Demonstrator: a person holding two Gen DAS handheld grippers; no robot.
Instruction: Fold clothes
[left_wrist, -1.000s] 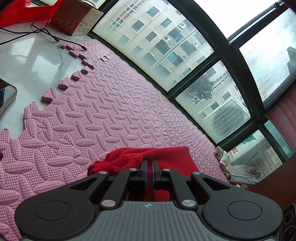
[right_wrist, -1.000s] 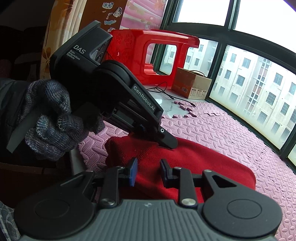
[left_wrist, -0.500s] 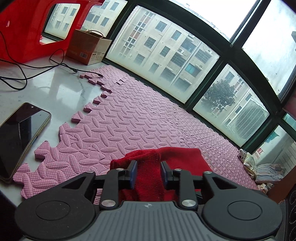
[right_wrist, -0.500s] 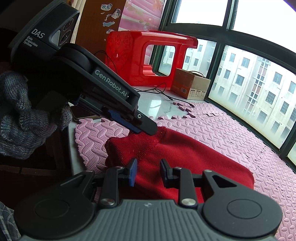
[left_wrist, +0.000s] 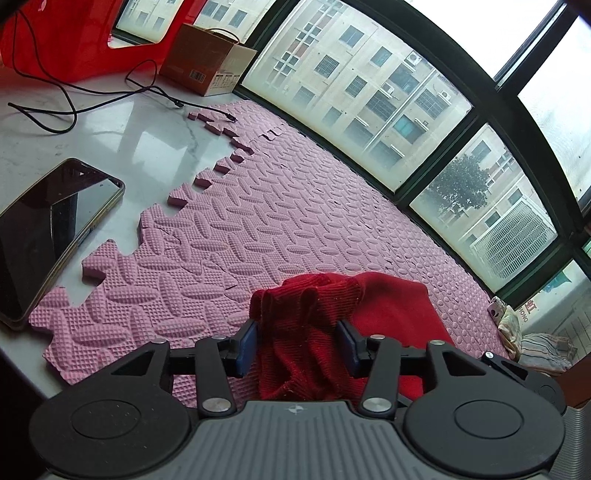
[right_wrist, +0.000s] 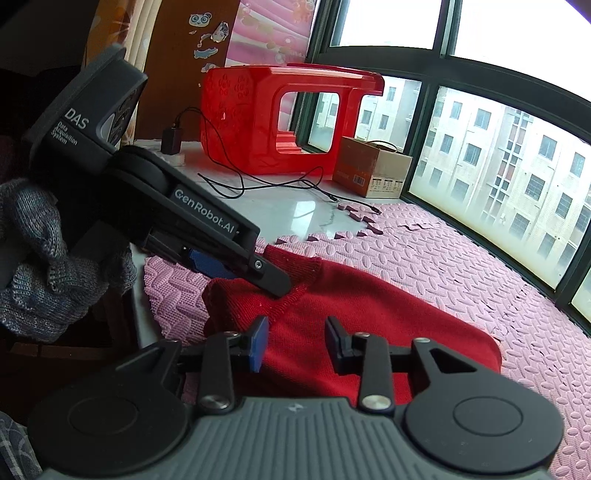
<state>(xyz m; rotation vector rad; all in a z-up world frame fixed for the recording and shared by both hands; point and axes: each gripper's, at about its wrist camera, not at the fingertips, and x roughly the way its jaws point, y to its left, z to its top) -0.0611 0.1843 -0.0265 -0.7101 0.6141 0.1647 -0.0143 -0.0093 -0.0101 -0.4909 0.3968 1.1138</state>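
Observation:
A red knitted garment (left_wrist: 388, 317) lies folded on the pink foam mat (left_wrist: 295, 206), with one corner bunched up. My left gripper (left_wrist: 297, 343) hangs over that bunched corner. Its jaws are opening, and the ridge of cloth stands loose between the blue pads. In the right wrist view the left gripper (right_wrist: 271, 282) rests its tip on the garment's (right_wrist: 369, 314) near left corner, held by a grey-gloved hand (right_wrist: 44, 266). My right gripper (right_wrist: 295, 345) hovers just above the garment's near edge. Its jaws are also opening, and the pads grip no cloth.
A dark phone (left_wrist: 48, 229) lies on the white sill left of the mat. A black cable (left_wrist: 92, 92), a cardboard box (right_wrist: 373, 173) and a red plastic stool (right_wrist: 266, 122) stand at the far end. Windows run along the mat's right side. Other clothes (left_wrist: 535, 339) are piled at the right.
The left jaws, shut on the red cloth a second ago, have spread apart and let the fold go, and the gripper has drawn back and turned. The right jaws have widened a little.

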